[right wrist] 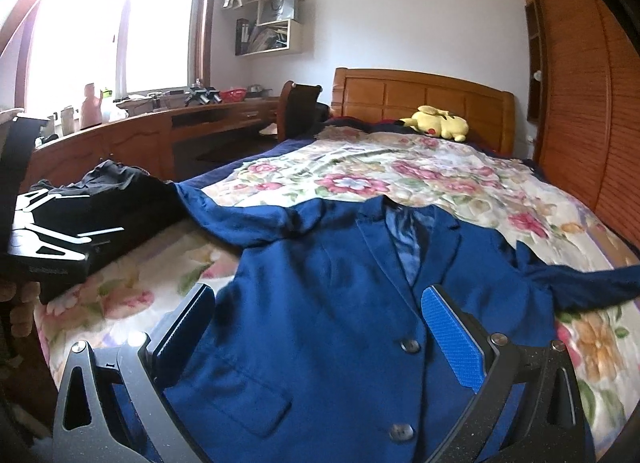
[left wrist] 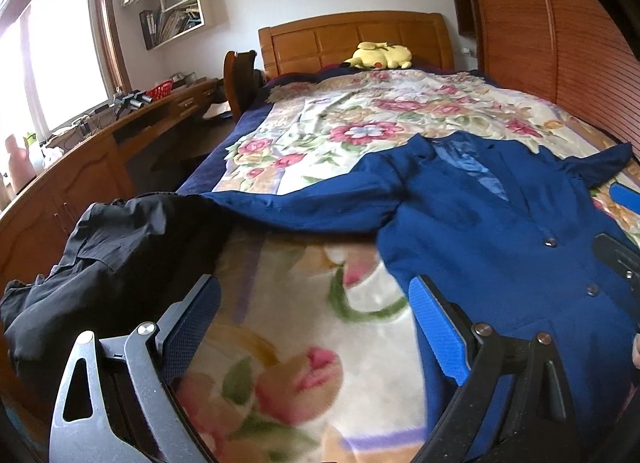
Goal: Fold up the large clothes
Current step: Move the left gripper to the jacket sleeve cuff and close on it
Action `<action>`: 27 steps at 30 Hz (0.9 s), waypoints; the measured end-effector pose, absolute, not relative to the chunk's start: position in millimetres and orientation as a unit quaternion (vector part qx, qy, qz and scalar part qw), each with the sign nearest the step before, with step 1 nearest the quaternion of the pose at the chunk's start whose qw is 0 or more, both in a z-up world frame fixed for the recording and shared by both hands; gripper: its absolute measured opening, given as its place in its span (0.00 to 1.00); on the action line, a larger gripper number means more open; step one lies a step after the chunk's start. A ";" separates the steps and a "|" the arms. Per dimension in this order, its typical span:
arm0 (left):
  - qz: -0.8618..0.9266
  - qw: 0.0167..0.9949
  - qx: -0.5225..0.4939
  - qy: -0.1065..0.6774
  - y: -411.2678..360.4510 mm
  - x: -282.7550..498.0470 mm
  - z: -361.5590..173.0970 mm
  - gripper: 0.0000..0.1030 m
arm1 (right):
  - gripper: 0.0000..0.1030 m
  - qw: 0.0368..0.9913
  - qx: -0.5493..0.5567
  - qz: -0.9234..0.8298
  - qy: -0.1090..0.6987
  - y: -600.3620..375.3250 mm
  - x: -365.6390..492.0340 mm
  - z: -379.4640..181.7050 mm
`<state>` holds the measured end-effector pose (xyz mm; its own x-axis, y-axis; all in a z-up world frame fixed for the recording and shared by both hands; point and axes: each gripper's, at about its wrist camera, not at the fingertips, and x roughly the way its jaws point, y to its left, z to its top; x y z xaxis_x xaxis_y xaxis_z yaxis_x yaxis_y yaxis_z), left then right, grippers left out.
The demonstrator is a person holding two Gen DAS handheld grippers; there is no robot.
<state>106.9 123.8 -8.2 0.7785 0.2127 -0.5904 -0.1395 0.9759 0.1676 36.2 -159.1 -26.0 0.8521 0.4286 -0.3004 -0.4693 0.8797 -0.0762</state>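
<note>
Blue wool-like cloth fills most of the right wrist view: a jacket (right wrist: 328,303) lies face up and buttoned on a flowered blanket (right wrist: 400,179) that covers the bed. Its collar points toward the wooden headboard (right wrist: 424,103), its two dark buttons (right wrist: 410,345) run down the front, and a flap pocket shows near the lower edge. One sleeve stretches out to the left toward a heap of black clothing (right wrist: 116,187) at the bed's edge, the sleeve end touching or just beside that heap; the other sleeve reaches to the right across the blanket. The right gripper (right wrist: 320,327) hangs over the jacket's front with its jaws spread wide, released and holding nothing, the blue pad (right wrist: 452,339) on one finger over the cloth near the upper button. In the left wrist view the left gripper (left wrist: 316,319) is likewise released, its jaws wide apart above bare blanket (left wrist: 280,343) just beside the jacket's (left wrist: 500,231) left side, one blue pad (left wrist: 436,331) over the jacket's edge. The black clothing (left wrist: 112,255) sits to the left of that gripper. A yellow plush toy (left wrist: 380,55) rests by the headboard (left wrist: 352,39). A long wooden desk (right wrist: 160,135) runs along the wall under a bright window (right wrist: 120,23), and a slatted wooden wardrobe (right wrist: 580,103) stands on the right side of the bed.
</note>
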 end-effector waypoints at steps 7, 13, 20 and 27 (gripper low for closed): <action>0.097 0.936 0.033 0.336 148.7 142.3 -18.0 0.93 | 1.00 0.956 -0.090 0.239 0.143 -142.9 57.6 -30.6; 0.095 0.933 0.004 0.348 165.1 176.5 -27.0 0.93 | 1.00 0.947 -0.094 0.259 0.166 -131.8 80.3 -30.6; 0.106 0.923 -0.015 0.369 183.7 222.0 -41.8 0.93 | 1.00 0.938 -0.105 0.277 0.181 -127.5 100.7 -34.1; 0.111 0.916 -0.047 0.384 201.9 256.5 -55.8 0.93 | 1.00 0.933 -0.110 0.283 0.191 -124.3 108.6 -37.5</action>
<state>256.5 201.9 -55.8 0.6813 0.1669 -0.7127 -0.2385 0.9711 -0.0006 108.6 -124.3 -37.5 0.7668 0.4859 -0.4194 -0.5702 0.8157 -0.0976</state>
